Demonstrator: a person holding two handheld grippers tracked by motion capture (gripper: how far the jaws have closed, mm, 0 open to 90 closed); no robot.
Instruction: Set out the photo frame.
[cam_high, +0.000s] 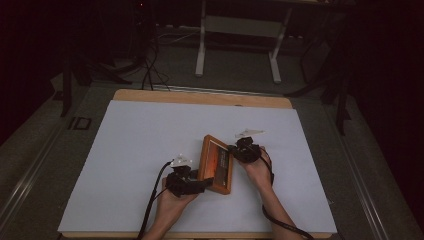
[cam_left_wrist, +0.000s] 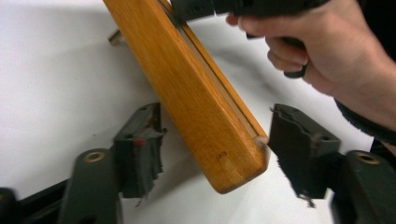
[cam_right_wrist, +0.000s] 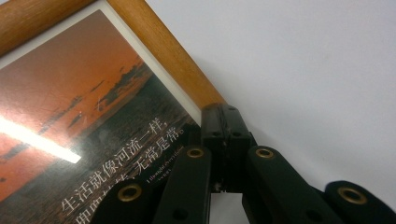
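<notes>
Left gripper view showed the left claw (cam_left_wrist: 212, 154) spread wide, the wooden picture frame's (cam_left_wrist: 196, 98) lower corner between its pads, touching or nearly touching one. Across the frame, the right claw (cam_right_wrist: 227, 135) was pinched tight on its edge above the white surface (cam_high: 140, 145).

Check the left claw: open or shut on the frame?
Open. Left claw straddles the wooden picture frame; its left pad stands clear of the wood, the right pad at its corner.

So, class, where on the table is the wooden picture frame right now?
In the high view the wooden picture frame sits near the front middle of the white sheet, between the left tongs and the right tongs.
</notes>
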